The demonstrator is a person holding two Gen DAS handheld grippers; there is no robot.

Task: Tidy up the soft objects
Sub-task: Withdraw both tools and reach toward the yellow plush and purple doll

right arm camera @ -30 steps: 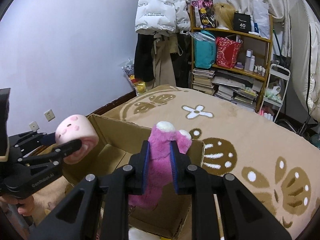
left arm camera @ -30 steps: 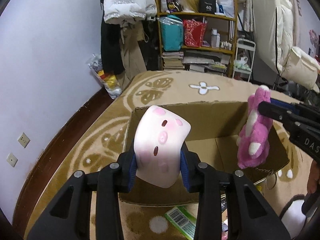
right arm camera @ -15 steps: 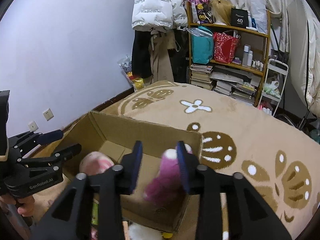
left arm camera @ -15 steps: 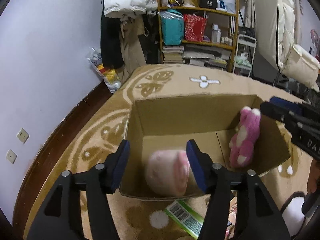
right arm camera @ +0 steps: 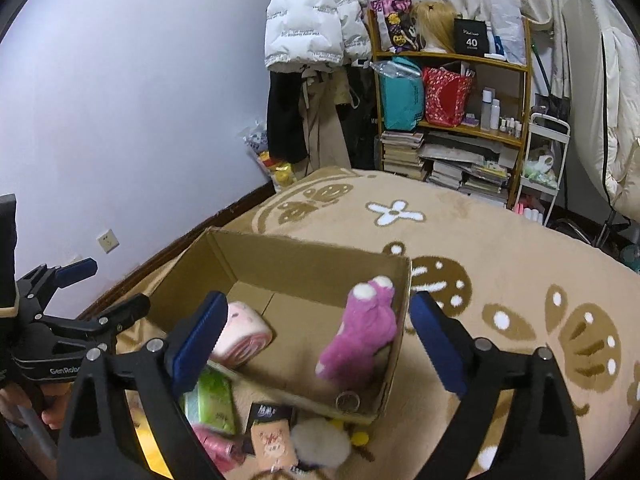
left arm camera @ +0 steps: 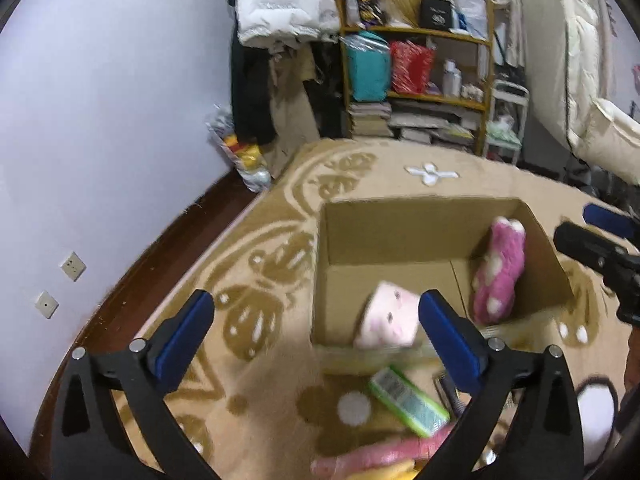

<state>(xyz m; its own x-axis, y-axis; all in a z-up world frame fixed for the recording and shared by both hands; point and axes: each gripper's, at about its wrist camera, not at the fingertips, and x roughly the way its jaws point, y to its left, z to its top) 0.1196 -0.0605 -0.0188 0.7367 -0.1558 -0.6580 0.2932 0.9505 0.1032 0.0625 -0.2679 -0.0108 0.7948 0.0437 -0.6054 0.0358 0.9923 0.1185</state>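
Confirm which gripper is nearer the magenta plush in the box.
Right. The right gripper hangs open just above the magenta plush against the cardboard box wall; the left gripper is open over the pale pink plush.

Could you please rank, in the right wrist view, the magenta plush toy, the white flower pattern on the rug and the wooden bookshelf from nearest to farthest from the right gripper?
1. Magenta plush toy: inside the cardboard box, just beyond the open right gripper.
2. White flower pattern: on the rug, past the box.
3. Wooden bookshelf: against the far wall.

Ahead, a wooden shelf (right arm camera: 452, 92) and hung coats (right arm camera: 316, 16) stand against pale walls (right arm camera: 120, 80) beyond a patterned rug (right arm camera: 500, 248).
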